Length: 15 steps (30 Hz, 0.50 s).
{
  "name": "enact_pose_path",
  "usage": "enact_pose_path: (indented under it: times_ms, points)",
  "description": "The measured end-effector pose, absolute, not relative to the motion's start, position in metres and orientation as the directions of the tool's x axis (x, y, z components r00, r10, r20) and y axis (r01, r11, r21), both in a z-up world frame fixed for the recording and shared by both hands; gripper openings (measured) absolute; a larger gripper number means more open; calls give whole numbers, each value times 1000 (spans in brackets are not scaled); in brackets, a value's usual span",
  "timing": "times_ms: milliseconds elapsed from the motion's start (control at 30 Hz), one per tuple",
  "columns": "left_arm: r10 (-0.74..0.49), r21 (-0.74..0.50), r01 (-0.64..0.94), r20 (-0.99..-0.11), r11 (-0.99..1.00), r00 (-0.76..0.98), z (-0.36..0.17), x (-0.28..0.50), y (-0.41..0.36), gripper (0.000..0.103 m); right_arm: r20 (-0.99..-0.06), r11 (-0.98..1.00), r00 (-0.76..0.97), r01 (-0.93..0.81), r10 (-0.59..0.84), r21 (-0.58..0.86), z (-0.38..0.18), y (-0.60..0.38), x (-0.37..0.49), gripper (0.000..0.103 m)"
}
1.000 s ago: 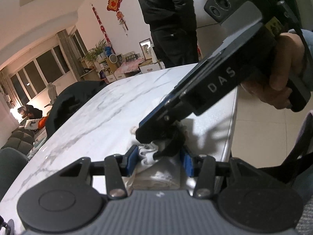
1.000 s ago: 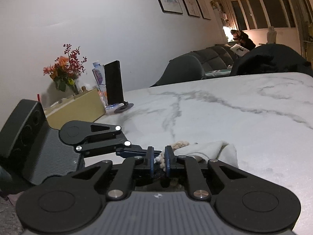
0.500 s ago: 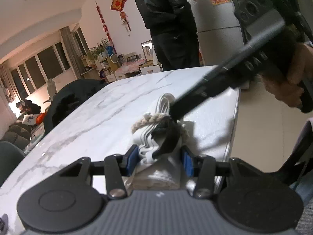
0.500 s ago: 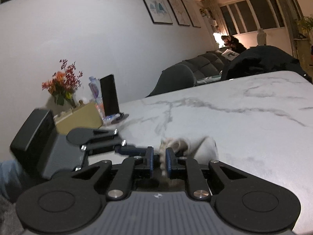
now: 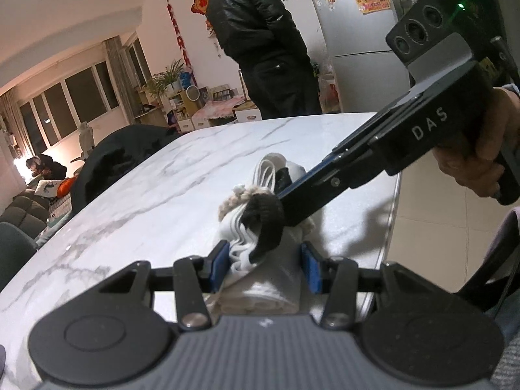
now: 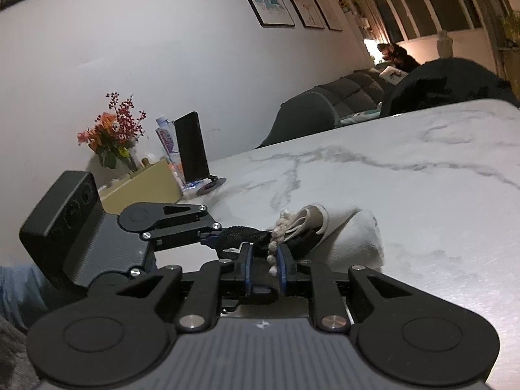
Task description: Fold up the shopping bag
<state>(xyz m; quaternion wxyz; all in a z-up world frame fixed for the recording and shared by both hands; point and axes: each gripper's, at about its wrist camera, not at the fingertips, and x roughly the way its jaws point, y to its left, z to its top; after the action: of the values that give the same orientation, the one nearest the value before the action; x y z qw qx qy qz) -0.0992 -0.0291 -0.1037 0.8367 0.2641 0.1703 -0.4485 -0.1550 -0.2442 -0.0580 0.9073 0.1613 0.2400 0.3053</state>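
Up comes the right hand-held gripper from where it sat a second ago, and the braided cord rides up with it, so more of the bundle shows beyond it now.

Biggest first: the table, a smooth slab of white marble with grey veins, glossy enough to throw shadows. On its near right part lies the shopping bag, soft off-white cloth already rolled into a thick, compact bundle with layered folds at its end. I'd call the folding mostly done; what looks left is securing the roll and tidying its handles.

The left hand-held gripper sits part-open with the roll between its blue pads, snug against the cloth. The right one is pinched narrow on the rope handle, a knobbly, cream, braided cord. Smallest of all, a black strap, woolly and curved, loops over the bundle beside that cord.
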Motion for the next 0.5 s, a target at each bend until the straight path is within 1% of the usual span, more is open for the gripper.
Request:
enact_pose_path:
  times_ms: [267, 500]
  points:
    - [-641, 328, 827, -524, 456, 561, -105, -106, -30, 44, -355, 739, 654, -525, 668, 423, -57, -232, -151, 17]
    - [-644, 312, 829, -524, 464, 557, -100, -105, -29, 46, -318, 746, 699, -468, 640, 474, -57, -255, -159, 18]
